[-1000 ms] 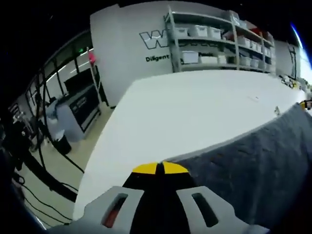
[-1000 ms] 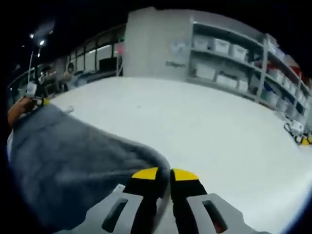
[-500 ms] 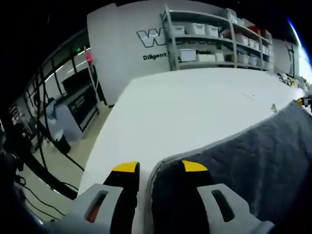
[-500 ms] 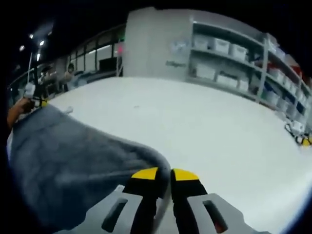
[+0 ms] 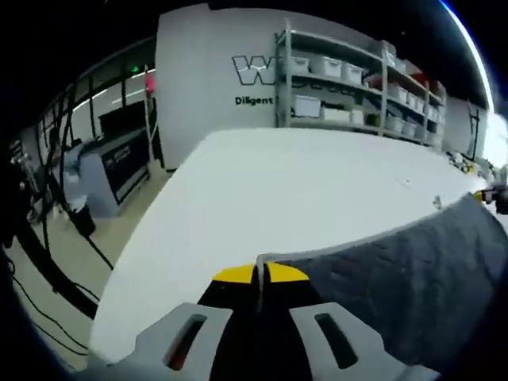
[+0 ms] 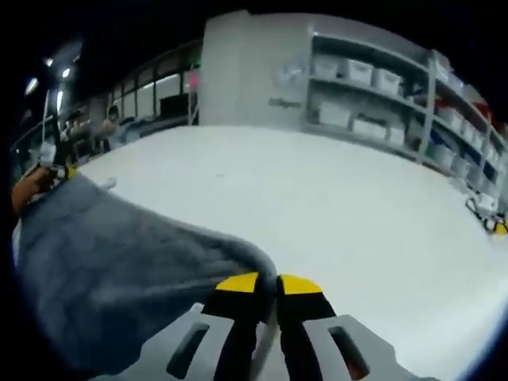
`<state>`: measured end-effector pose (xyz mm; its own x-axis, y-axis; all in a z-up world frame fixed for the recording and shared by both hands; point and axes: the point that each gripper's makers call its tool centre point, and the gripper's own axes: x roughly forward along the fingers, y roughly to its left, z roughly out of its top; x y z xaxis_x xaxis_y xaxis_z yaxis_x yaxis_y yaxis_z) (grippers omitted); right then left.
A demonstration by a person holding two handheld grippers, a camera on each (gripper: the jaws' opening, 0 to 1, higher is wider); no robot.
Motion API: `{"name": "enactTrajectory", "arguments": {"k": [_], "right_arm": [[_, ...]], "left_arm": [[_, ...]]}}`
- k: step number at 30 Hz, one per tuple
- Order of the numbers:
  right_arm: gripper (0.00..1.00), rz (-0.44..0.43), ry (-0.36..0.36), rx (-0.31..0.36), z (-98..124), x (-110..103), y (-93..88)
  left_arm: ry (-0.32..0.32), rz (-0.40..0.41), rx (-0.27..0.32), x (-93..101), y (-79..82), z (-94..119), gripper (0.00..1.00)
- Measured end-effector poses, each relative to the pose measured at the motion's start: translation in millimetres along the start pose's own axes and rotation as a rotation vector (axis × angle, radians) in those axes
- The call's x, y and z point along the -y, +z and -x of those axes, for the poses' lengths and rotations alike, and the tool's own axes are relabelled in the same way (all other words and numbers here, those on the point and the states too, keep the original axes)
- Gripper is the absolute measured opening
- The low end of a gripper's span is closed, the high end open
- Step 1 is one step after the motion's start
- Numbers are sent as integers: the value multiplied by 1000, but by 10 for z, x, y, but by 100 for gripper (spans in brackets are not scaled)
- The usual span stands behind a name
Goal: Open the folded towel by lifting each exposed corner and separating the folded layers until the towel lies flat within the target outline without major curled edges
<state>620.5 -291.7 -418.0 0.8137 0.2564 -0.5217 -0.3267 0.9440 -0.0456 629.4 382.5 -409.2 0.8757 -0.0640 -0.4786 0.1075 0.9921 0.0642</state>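
You have the grey towel pinched at two corners, one in each gripper, and it hangs stretched between them over the white desk. In the left gripper view the left gripper has its yellow-tipped fingers closed together with a thin edge of cloth standing up between them; in the right gripper view the right gripper is likewise closed on the towel's near corner, the cloth falling away to the left. At the far end of the cloth in that view, the other gripper and a hand show small and blurred. Judge the towel as soft, limp and light: it will sag in the middle, drape wherever you let it, and its pile should give the fingers fair friction, though a grip this close to the hem could slip out if you tug hard. Hold at the very corners as you do now and keep an even, gentle tension, so the edges lay down without curling. No target outline is discernible on the desk. The desk top ahead looks broad and bare, giving you plenty of room to lower and spread; mind the desk edge on the left side, beyond which the floor drops away.
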Motion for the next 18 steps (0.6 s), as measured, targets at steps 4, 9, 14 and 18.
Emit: {"name": "enactTrajectory", "arguments": {"k": [4,9,14,18], "right_arm": [[1,22,-15,-1,-39,46,28],[1,31,-28,8,-101,106,70],[1,47,-60,4,-207,205,136],[1,55,-92,-8,-283,313,187]], "left_arm": [[-16,30,0,47,-6,11,2],[-23,13,2,92,-1,2,2],[-13,-47,-3,22,82,-163,1],[-14,-62,9,155,124,-224,1]]}}
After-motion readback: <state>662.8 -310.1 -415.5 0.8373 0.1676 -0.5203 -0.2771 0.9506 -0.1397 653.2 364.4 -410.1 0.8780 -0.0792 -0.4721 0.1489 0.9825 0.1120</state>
